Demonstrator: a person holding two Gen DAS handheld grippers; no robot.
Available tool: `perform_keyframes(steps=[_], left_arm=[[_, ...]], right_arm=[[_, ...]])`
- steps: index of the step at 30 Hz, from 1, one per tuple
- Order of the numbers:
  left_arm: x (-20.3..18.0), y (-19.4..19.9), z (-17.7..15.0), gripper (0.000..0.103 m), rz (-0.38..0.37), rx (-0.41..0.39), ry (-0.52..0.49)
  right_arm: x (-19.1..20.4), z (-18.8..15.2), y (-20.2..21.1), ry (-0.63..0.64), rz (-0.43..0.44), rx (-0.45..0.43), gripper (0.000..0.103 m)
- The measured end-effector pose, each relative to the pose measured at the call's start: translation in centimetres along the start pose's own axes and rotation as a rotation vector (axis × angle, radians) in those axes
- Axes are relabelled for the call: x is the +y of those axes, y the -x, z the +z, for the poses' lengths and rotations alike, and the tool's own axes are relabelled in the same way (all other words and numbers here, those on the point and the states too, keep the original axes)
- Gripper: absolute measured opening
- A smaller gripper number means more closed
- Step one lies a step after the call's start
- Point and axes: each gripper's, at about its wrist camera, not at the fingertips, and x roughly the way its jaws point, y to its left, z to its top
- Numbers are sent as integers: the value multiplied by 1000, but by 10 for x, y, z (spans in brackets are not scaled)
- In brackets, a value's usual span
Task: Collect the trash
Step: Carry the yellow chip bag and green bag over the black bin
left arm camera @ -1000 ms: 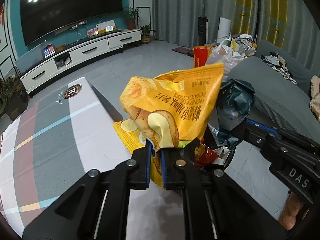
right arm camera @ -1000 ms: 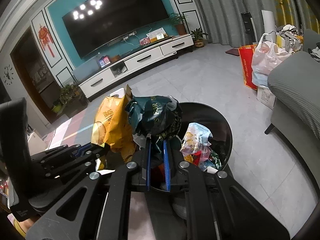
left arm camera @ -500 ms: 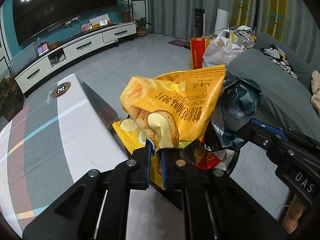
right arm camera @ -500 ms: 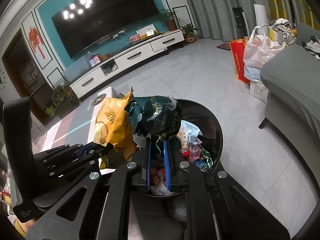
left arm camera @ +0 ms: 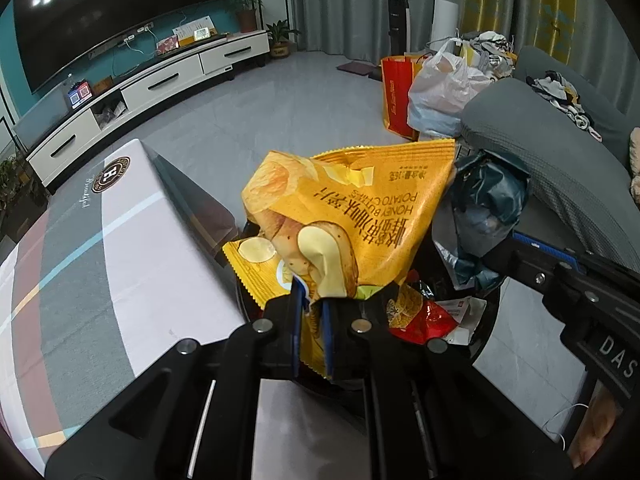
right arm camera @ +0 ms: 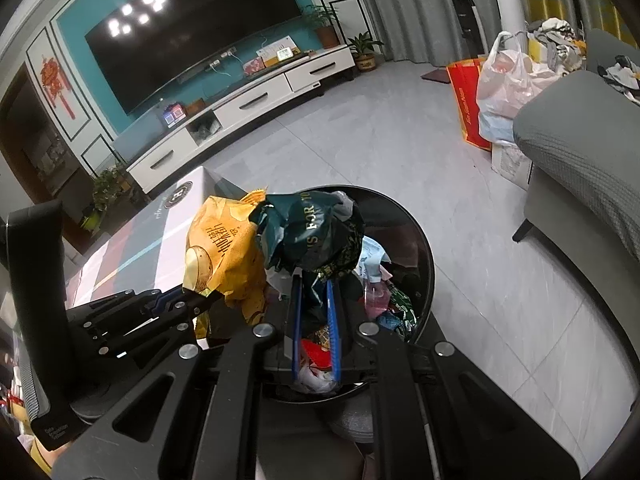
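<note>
Living room, chip bag (left arm camera: 352, 216) upright, upside-down

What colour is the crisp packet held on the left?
Yellow-orange chip bag, printed with potato pictures; clearest in the left wrist view.

My left gripper (left arm camera: 311, 308) has its fingers (left arm camera: 295, 320) drawn close together, pinching a chip bag (left arm camera: 352, 220) by its lower edge so it stands up ahead of the camera. My right gripper (right arm camera: 316, 312) sits just to its right, its fingers (right arm camera: 296, 320) likewise closed on a crumpled dark wrapper (right arm camera: 316, 232). Both grippers point forward, side by side, and their loads touch.
</note>
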Motion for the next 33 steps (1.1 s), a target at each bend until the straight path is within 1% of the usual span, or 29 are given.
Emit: perform_keyframes(steps=[6,12,33], left_arm=[[-3,-9,1,10,-9,24,1],[-4,-13,2,11,-12,39,-1],[-8,-19,8,14,-13,76,-20]], right_arm=[[-5,1,-14,-15,-14,45,12],[-6,0,-22,-18,-23,70,12],[-3,-2,-34,-26,-50,102,13]])
